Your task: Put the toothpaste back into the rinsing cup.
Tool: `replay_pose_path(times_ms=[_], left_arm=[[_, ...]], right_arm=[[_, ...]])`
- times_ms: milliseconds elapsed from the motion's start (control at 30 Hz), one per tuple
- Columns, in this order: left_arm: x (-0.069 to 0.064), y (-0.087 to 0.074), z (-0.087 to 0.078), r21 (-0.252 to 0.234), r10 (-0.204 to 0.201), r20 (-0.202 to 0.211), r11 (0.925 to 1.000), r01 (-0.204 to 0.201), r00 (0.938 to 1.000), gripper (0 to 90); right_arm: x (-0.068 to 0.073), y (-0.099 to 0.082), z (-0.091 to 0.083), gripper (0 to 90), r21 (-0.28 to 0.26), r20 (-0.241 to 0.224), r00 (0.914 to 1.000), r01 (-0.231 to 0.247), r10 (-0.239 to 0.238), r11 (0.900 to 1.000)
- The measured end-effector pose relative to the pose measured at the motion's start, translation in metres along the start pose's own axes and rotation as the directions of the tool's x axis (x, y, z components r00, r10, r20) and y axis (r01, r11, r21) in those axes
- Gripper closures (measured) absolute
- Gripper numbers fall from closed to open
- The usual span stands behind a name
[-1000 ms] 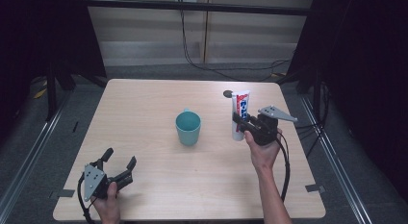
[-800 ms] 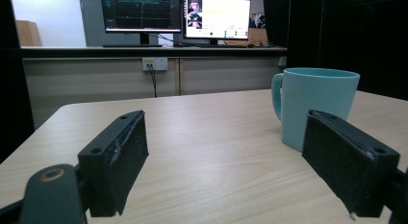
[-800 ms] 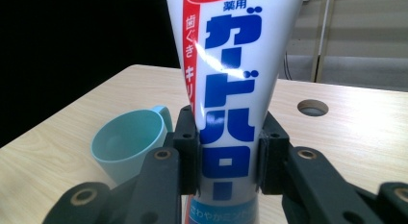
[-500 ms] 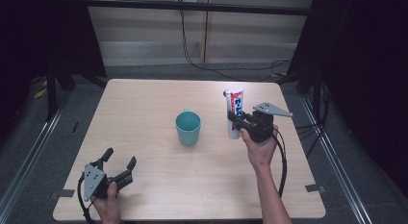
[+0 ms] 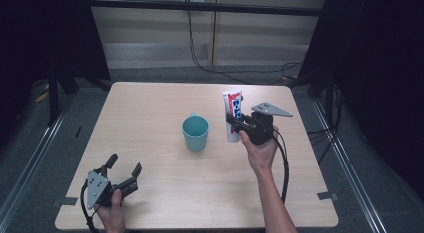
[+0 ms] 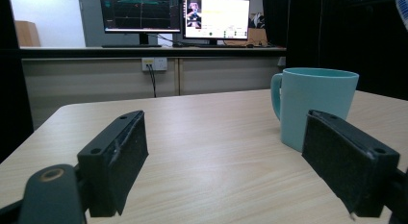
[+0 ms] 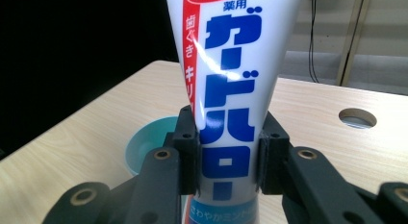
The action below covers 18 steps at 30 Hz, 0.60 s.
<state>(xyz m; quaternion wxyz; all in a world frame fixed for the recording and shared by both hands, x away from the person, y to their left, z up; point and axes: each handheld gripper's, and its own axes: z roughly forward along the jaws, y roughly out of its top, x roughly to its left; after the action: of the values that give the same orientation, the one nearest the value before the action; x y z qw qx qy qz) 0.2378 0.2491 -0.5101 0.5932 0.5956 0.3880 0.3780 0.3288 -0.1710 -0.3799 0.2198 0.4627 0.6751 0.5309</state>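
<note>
While right claw [image 5: 231,119] grips toothpaste tube [image 5: 232,115], mug [image 5: 195,133] stands apart.

White toothpaste tube [image 5: 233,115] upright, cap down, just right of teal mug [image 5: 195,133]

Setting: a lab or recording room. Bare wooden counter [image 5: 165,193] boxed in by black curtains [image 5: 45,38]. Two lit monitors [image 6: 175,15] on a bench behind it, wall socket [image 6: 154,64] below, cables [image 5: 200,48] trailing down the panelled wall.
</note>
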Motion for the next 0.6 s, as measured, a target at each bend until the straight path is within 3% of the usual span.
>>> replay_pose_path(times_ms=[267,600], left_arm=[[0.001,0.000,0.000,0.007,0.010,0.002,0.9999,-0.011,0.9999,16.1],[0.001,0.000,0.000,0.007,0.010,0.001,0.9999,-0.010,1.0000,16.1]], right_arm=[[0.010,0.009,0.008,68.0,-0.001,-0.019,0.9994,0.027,-0.027,0.9996],[0.020,0.013,0.020,68.0,-0.012,-0.058,0.9983,0.011,-0.012,0.9999]])
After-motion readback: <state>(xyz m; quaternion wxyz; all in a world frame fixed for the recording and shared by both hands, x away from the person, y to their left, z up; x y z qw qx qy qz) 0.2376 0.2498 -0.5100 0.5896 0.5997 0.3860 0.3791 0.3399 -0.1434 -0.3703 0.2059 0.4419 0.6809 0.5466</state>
